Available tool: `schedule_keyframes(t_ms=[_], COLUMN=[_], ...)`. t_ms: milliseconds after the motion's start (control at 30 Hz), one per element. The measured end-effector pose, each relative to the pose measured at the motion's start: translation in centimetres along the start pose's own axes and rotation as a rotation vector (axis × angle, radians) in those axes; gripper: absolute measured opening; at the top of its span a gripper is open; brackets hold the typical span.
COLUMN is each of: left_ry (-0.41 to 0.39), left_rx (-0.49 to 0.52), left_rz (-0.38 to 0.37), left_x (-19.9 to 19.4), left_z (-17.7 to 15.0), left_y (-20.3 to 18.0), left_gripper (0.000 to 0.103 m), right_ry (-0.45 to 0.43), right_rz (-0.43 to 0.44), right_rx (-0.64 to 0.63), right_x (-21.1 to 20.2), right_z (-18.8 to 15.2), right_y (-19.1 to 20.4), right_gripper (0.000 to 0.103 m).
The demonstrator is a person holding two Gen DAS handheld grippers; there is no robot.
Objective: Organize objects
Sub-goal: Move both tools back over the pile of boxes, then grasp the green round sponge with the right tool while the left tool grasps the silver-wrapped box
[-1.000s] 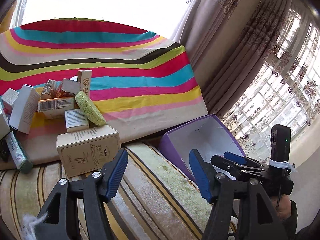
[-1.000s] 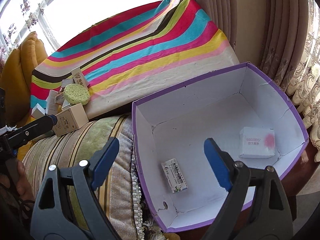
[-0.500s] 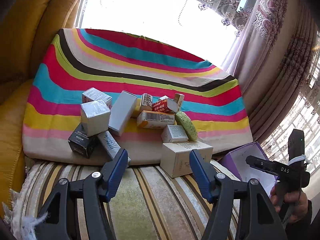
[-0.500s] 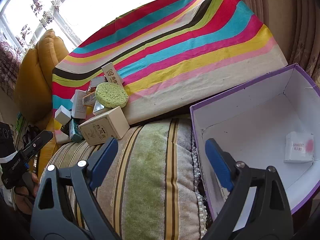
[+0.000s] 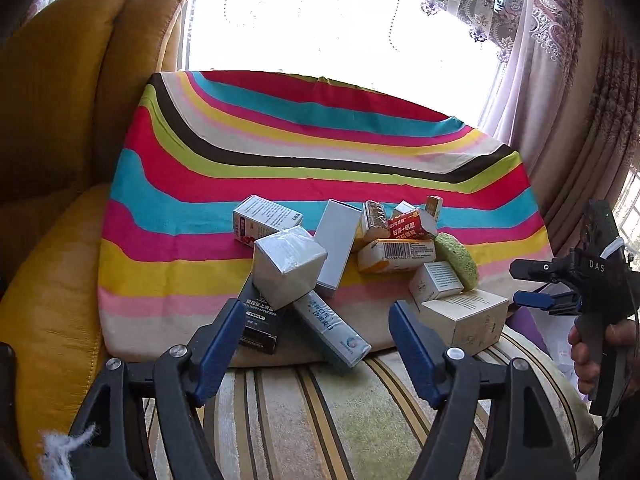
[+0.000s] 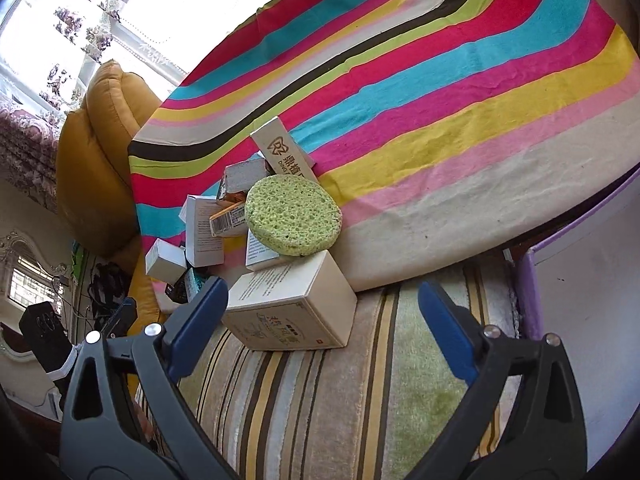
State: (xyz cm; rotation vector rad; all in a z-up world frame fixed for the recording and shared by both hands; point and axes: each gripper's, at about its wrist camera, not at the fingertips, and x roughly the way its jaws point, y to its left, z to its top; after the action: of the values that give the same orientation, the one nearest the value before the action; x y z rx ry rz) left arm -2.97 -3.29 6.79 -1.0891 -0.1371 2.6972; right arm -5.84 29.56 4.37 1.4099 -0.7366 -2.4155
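A pile of small boxes lies on a rainbow-striped cloth [image 5: 320,152]. It includes a silver cube box [image 5: 288,266], a black box [image 5: 258,320], a long teal-printed box [image 5: 332,328] and a round green sponge [image 5: 458,260]. A beige box [image 5: 466,320] sits at the pile's near right edge. My left gripper [image 5: 314,332] hovers just short of the black and teal boxes, its jaws opening with nothing between them. My right gripper [image 6: 322,300] is close to the beige box [image 6: 292,308], below the sponge [image 6: 292,216]. Its jaws are opening wide and the pads touch nothing.
A purple box [image 6: 528,292] with a white inside stands at the right, beside the striped seat cover [image 6: 340,400]. A yellow sofa cushion [image 5: 52,100] rises at the left. Curtains and a bright window lie behind. A hand [image 5: 592,348] holds the right gripper.
Both views have swung left, away from the purple box and onto the pile of boxes. Both pairs of jaws stand wider than before.
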Motion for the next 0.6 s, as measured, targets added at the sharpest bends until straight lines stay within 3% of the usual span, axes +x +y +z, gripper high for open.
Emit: schedule_keyframes(t_ms=[367, 600], left_ry=[0.057, 0.072], left_rx=[0.130, 0.180], left_rz=[-0.011, -0.019], left_x=[3.7, 4.9], left_z=[2.2, 2.7], left_y=[0.9, 0.8], left_gripper=[0.079, 0.079], right_ry=[0.094, 0.134], right_rz=[0.079, 0.085], right_rx=[0.074, 0.120], right_x=[4.8, 6.6], right_z=[2.9, 4.0], right_y=[0.8, 0.4], right_gripper=[0.101, 0.101])
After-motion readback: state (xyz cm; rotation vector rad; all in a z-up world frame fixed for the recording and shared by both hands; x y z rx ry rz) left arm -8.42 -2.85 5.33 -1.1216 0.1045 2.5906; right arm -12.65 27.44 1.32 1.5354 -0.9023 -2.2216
